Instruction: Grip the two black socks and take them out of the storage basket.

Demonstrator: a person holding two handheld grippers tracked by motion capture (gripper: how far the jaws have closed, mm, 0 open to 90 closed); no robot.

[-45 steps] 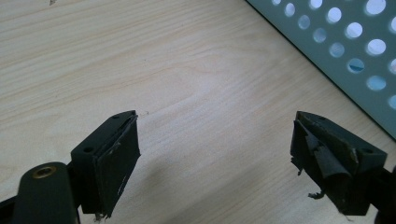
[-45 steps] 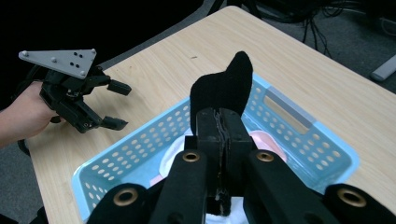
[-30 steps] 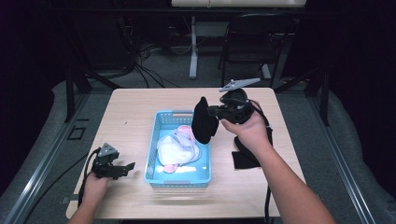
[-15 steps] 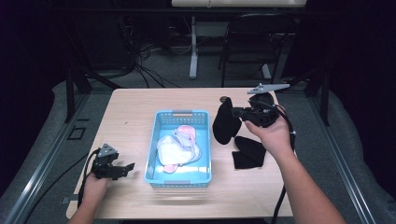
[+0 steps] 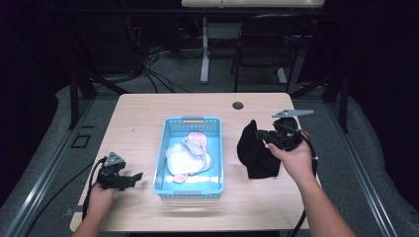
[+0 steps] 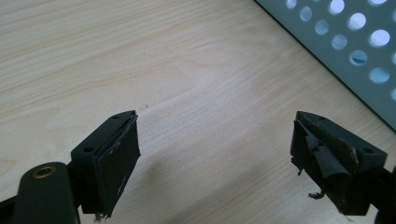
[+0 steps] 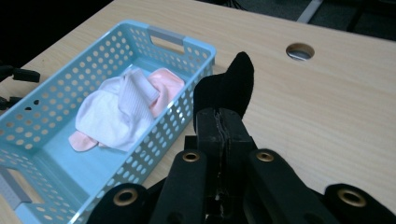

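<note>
We see right gripper (image 5: 261, 134) held level above table (image 5: 148, 113), right of blue basket (image 5: 170, 128), forearm coming up from bottom edge, wrist straight. Its jaws clamped tight on black sock (image 5: 254, 150); sock hangs from jaws, lower end on another black piece on tabletop. We see left gripper (image 5: 132, 177) resting low at basket's left, jaws wide apart, nothing between. White and pink socks (image 5: 190, 153) lie inside basket.
</note>
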